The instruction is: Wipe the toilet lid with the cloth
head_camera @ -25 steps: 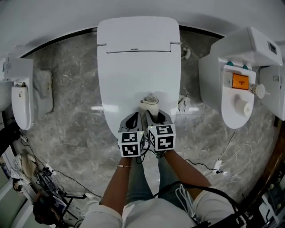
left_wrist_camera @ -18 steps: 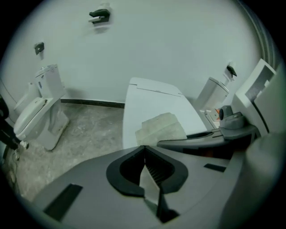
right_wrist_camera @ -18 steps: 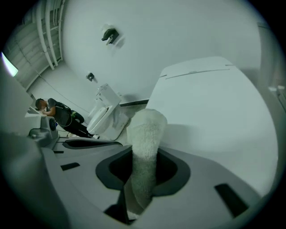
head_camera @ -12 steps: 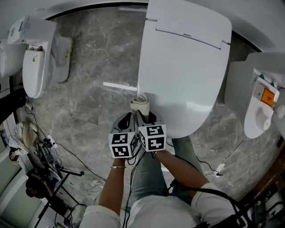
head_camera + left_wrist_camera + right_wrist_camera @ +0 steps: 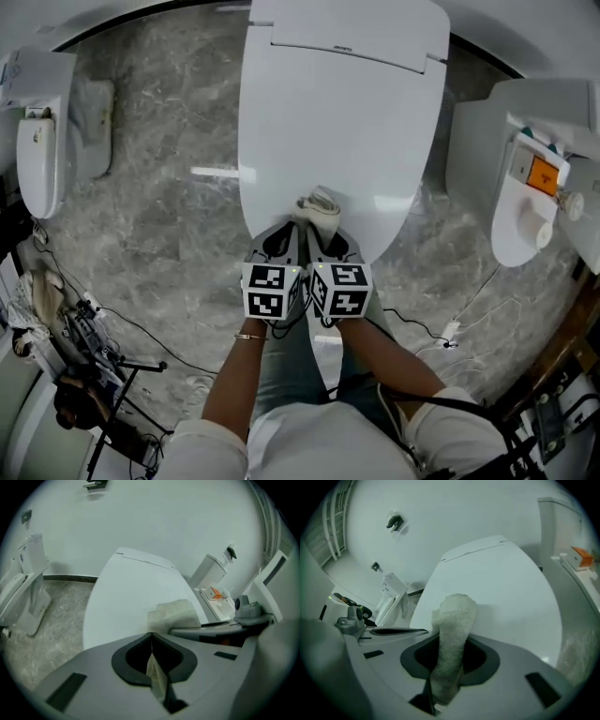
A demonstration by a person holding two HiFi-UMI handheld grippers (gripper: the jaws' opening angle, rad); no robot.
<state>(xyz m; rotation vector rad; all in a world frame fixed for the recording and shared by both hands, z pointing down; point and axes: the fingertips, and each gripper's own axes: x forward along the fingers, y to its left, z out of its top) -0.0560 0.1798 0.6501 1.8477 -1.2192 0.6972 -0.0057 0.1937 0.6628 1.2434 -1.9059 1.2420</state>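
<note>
Two tools clamping one cloth [image 5: 319,208]
The left tool [image 5: 284,242] and right tool [image 5: 328,242] are pinching the bunched cream cloth on the white toilet lid's [image 5: 337,122] front edge.

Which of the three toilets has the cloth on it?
The middle toilet, shut: the cloth lies at its near end. The left toilet and right toilet carry none.

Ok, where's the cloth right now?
Head view, centre: the cloth lies bunched on the near edge of the toilet lid, clamped by the left gripper and right gripper side by side.
</note>
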